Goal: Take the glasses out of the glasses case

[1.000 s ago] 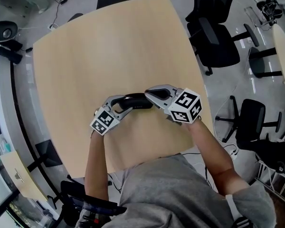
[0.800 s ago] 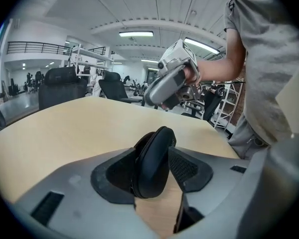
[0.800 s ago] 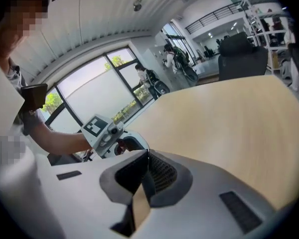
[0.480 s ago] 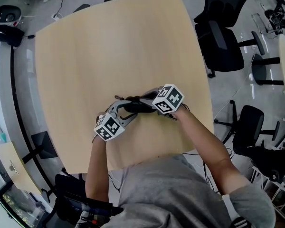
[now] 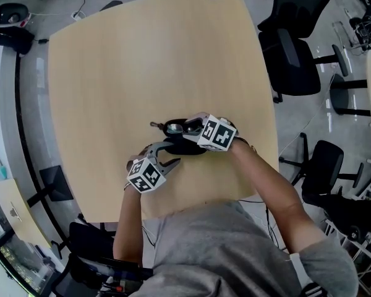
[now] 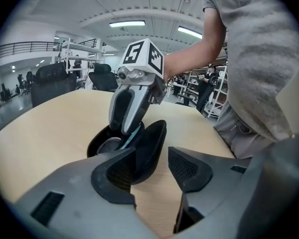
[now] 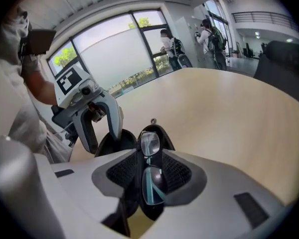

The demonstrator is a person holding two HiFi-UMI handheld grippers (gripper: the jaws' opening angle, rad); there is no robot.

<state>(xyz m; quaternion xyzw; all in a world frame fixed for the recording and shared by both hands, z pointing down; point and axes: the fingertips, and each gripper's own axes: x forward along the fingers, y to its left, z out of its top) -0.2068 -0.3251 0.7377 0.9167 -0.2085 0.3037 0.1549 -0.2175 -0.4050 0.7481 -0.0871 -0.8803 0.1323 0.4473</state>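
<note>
A black glasses case [image 5: 180,146] lies open on the wooden table [image 5: 142,60], its lid [image 6: 152,143] tipped up. The glasses [image 7: 150,146] rest inside, lenses up. My right gripper [image 5: 187,127] reaches down into the case and its jaws are opening. The glasses sit between its two pads [image 7: 177,171], and no firm squeeze shows. My left gripper [image 5: 167,154] stands open just short of the case's near side, with only bare table between its fingers [image 6: 114,176]. Seen from the right gripper, the left gripper [image 7: 102,128] hangs beside the lid.
Black office chairs [image 5: 290,48] stand off the table's right side, another [image 5: 324,166] nearer. The table's near edge runs just under my forearms. Beyond the case stretches bare wood.
My right gripper has dropped into the case, and the glasses now show between its jaws. The left gripper has drawn back from the case towards me.
</note>
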